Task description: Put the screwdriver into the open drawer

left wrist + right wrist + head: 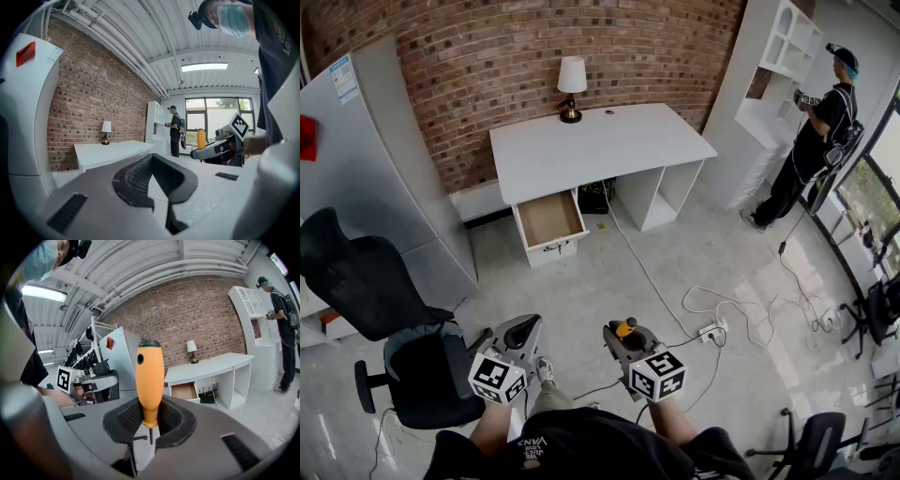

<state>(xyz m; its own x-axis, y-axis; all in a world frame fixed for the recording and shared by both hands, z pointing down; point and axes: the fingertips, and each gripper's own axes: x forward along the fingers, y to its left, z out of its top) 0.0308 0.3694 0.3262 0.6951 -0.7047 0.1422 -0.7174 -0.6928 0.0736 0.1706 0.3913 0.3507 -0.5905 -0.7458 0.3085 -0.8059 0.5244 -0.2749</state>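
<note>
- Right gripper (149,425) is closed partway on the screwdriver (150,380), its pads pressing the lower end of the orange handle. The handle stands upright and the thin shaft points down between the jaws.
- Left gripper (157,187) carries nothing. Its pads meet at the tips, and it is held level beside the right one.
- From the head view, both grippers (520,333) (623,336) are held out in front of the person, with the screwdriver (625,327) well apart from its goal.
- The open drawer (548,220) juts from under the left end of the white desk (600,145), across a stretch of bare floor. It looks empty.
- The step in hand appears to be the carry: the tool is gripped but not yet brought to the desk.
- The next move likely calls for walking up to the desk, bringing the right gripper over the drawer, lowering it and spreading the jaws.
- A white cable (647,272) trails across the floor near that path and may need stepping around.
</note>
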